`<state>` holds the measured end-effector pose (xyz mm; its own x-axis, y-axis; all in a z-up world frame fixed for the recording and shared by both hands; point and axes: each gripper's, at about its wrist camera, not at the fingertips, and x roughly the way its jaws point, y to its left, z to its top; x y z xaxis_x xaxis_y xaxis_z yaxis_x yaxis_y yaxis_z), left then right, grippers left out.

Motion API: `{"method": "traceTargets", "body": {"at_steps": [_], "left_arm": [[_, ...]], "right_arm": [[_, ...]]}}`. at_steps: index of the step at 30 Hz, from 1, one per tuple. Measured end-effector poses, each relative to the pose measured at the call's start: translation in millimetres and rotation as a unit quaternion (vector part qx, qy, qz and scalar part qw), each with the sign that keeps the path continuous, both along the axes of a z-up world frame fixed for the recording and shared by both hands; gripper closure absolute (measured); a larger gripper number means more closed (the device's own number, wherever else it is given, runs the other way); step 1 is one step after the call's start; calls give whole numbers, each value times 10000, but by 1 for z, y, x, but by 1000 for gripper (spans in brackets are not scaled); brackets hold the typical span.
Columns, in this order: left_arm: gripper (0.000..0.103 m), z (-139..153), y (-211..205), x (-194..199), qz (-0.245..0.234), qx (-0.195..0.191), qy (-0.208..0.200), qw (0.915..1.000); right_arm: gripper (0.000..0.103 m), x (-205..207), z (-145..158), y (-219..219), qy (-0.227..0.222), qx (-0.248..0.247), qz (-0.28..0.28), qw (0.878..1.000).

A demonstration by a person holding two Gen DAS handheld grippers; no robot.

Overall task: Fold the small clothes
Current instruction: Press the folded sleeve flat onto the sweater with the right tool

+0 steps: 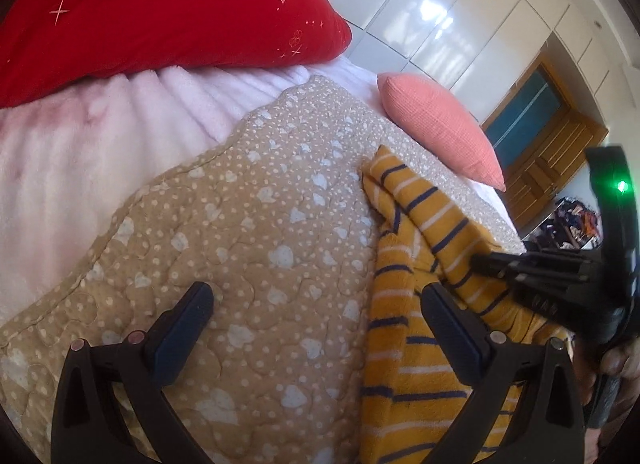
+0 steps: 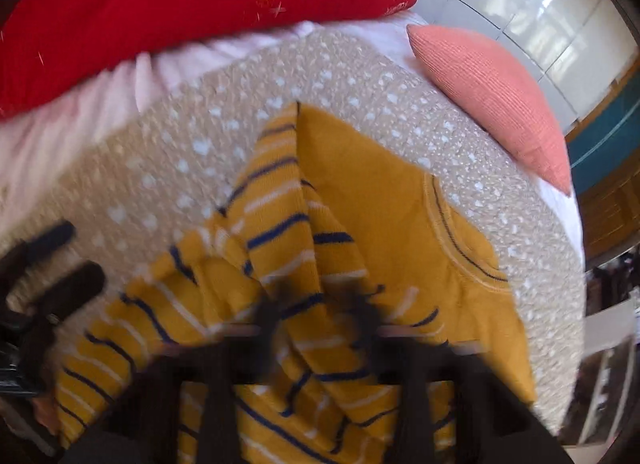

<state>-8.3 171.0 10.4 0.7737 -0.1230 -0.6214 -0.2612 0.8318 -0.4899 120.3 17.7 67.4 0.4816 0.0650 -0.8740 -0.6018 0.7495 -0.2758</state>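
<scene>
Garment: yellow striped top [image 2: 360, 199], a small knit with navy and white stripes, lies on the quilted mat [image 1: 248, 199], toward its right side; one plain yellow panel with the neckline lies flat, the striped sleeves are bunched and crossed over it.
Right gripper [image 1: 480, 262]: jaws drawn together, tips down on a striped fold; its own view is smeared, so I judge it pinches the cloth but cannot see the pads clearly.
Left gripper [image 1: 316, 306]: jaws wide apart, empty, hovering over the mat with one finger [image 1: 452, 328] at the left edge of the top.
Progress: early, to my eye; no neat fold shows, the sleeves are rumpled, and the body is only partly spread.
Left to do: likely smooth the piece, bring the sleeves in, then double the body over.
Mat: beige with pale hearts, laid on a pink fleece blanket [image 1: 100, 131].
Around: red pillow [image 1: 160, 15] at the far side, coral cushion [image 1: 444, 123] just beyond the mat's far right corner, white wardrobe doors [image 1: 460, 15] behind.
</scene>
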Motion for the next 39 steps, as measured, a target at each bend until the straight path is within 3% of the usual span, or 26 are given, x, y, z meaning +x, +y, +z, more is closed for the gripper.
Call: {"method": "traceTargets", "body": {"at_steps": [4,10,12,14,17,19,21,23,24,25,26,32,33,36,39], "left_arm": [[0,-1,1,-1,8,4,34,10000],[0,-2,-4,4,-7,144,85,9999],[0,-2,-4,5,-8,126,81,9999],[0,-2,-3,6,-9,114,105,9999],[0,-2,-4,9,-7,140,128,9998],[0,-2,-4,9,-6,122,117,9999],[0,-2,-5,8,-5,125,114,9999],[0,-2,-4,8,-7,143,119,9998],[0,-2,-4,8,-8,134,119,9998],[0,-2,-4,8,-8,126,119,9998],[0,-2,-3,8,-10,125,120,9998],[0,-3,-5,11,-14,239,187,9995],[0,-4,-5,11,-16,258,189,9995],[0,-4,-5,12,-21,270,175,9995],[0,-4,-4,14,-28,285,182,9994]], "right_arm": [[99,18,16,-23,-72,408,-441,9982],[94,58,-10,-40,-469,-537,-1494,9862],[93,56,-6,-49,-407,-244,-1656,9851],[84,48,2,-54,-274,246,-1561,9871],[59,33,12,-50,-484,418,-1221,9905],[36,25,13,-47,-477,505,-1035,9922],[30,21,5,-45,-345,487,-908,9941],[30,22,-11,-45,-213,143,-863,9959],[36,21,-21,-45,-151,-107,-807,9966],[71,20,-26,-43,-93,-280,-708,9971],[86,18,-28,-43,-22,-344,-592,9977],[88,41,5,-64,348,504,-555,9966],[83,52,8,-73,294,582,-796,9947],[33,83,10,-105,-247,388,-2019,9783],[31,72,8,-119,-457,544,-2199,9729]]}}
